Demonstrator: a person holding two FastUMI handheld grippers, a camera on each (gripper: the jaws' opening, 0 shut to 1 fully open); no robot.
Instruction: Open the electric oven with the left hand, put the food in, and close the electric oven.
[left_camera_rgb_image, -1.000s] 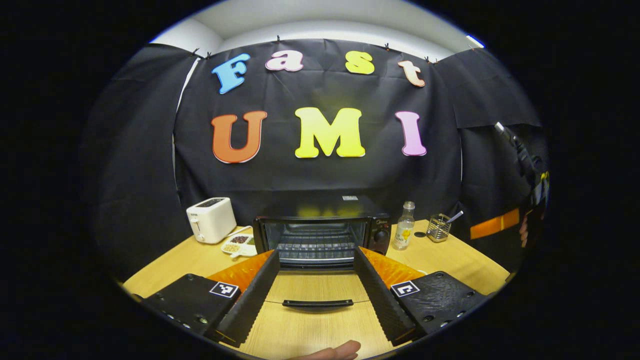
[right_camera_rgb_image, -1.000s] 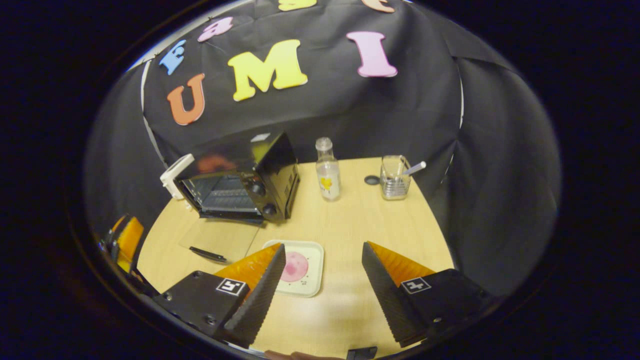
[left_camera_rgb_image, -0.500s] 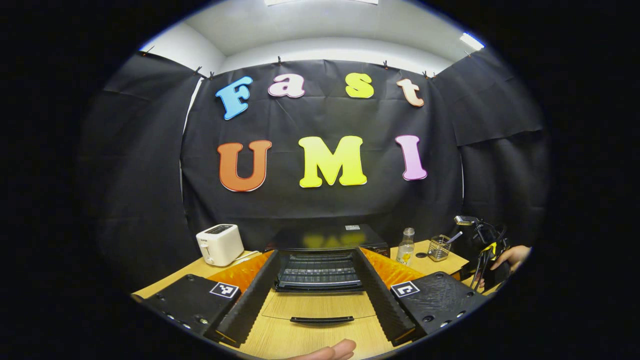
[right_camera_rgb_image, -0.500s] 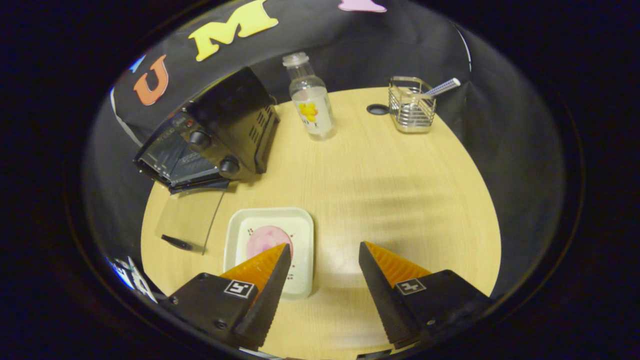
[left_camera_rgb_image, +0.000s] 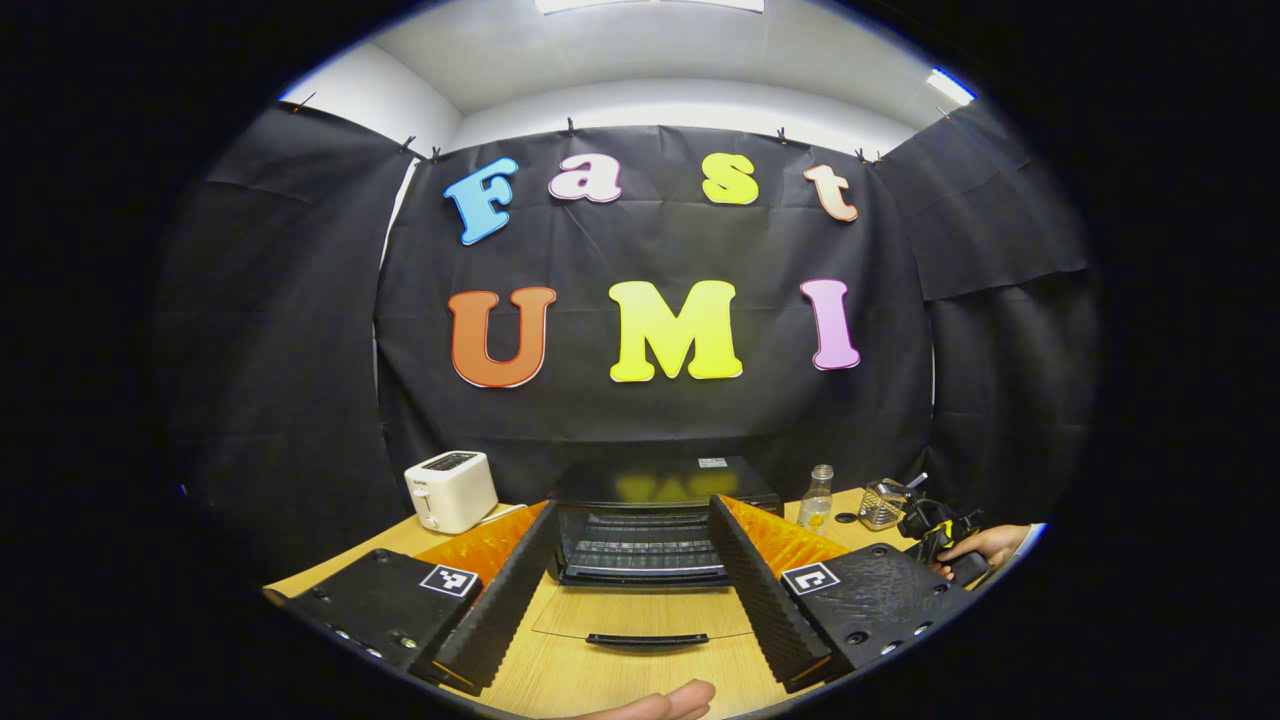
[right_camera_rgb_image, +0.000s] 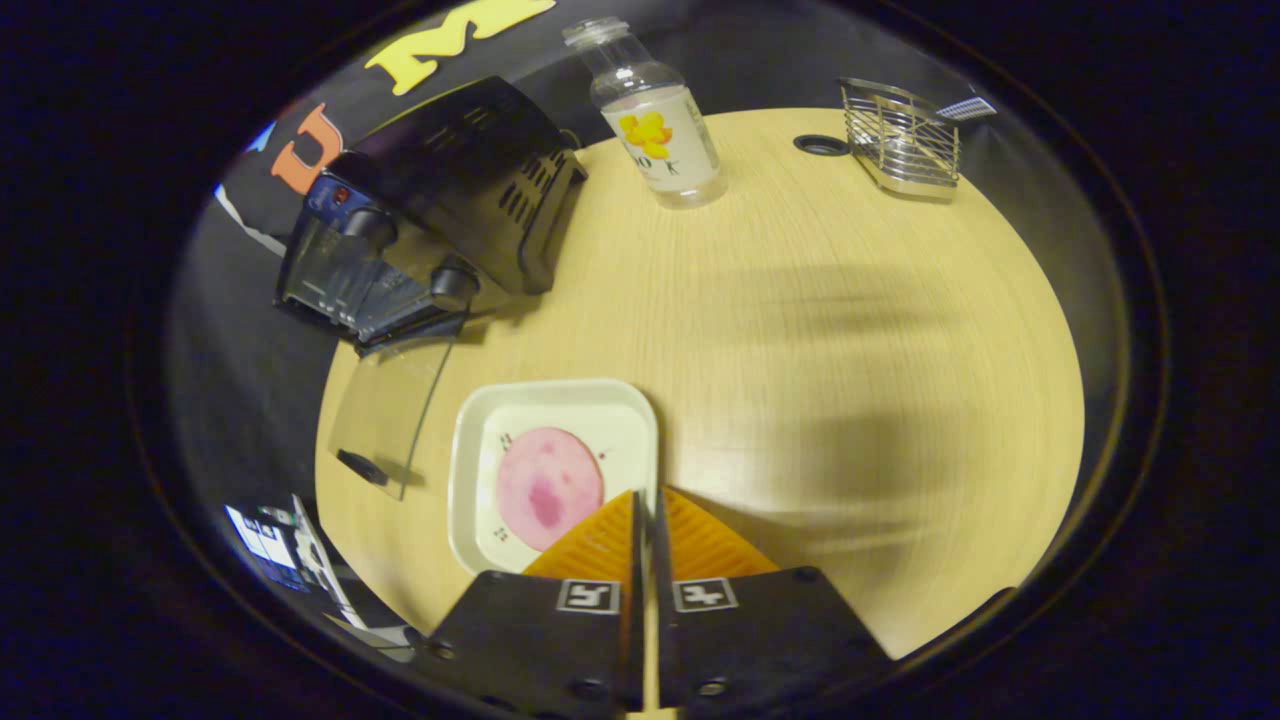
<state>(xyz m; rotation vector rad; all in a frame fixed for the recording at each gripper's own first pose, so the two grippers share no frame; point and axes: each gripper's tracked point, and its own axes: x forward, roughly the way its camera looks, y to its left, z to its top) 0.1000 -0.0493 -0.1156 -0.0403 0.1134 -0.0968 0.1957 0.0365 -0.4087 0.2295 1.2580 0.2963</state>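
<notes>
The black electric oven (left_camera_rgb_image: 650, 530) stands open, its glass door flat on the table with the handle (left_camera_rgb_image: 645, 640) toward me. My left gripper (left_camera_rgb_image: 630, 503) is open in front of it, one finger on either side of the door, holding nothing. In the right gripper view the oven (right_camera_rgb_image: 450, 190) is at the upper left. A white square plate (right_camera_rgb_image: 555, 400) carries a round pink slice of food (right_camera_rgb_image: 548, 487). My right gripper (right_camera_rgb_image: 645, 495) is shut on the plate's near right rim. That gripper (left_camera_rgb_image: 935, 525) also appears at the far right, held by a hand (left_camera_rgb_image: 990, 545).
A white toaster (left_camera_rgb_image: 452, 490) stands left of the oven. A clear bottle (right_camera_rgb_image: 660, 130) and a wire holder (right_camera_rgb_image: 905, 145) stand at the back right of the wooden table (right_camera_rgb_image: 850, 330). A fingertip (left_camera_rgb_image: 660, 700) shows at the bottom edge.
My right gripper came down toward the plate and went from wide open to shut at its right rim. The left gripper stayed open, lifting and drawing back slightly from the oven.
</notes>
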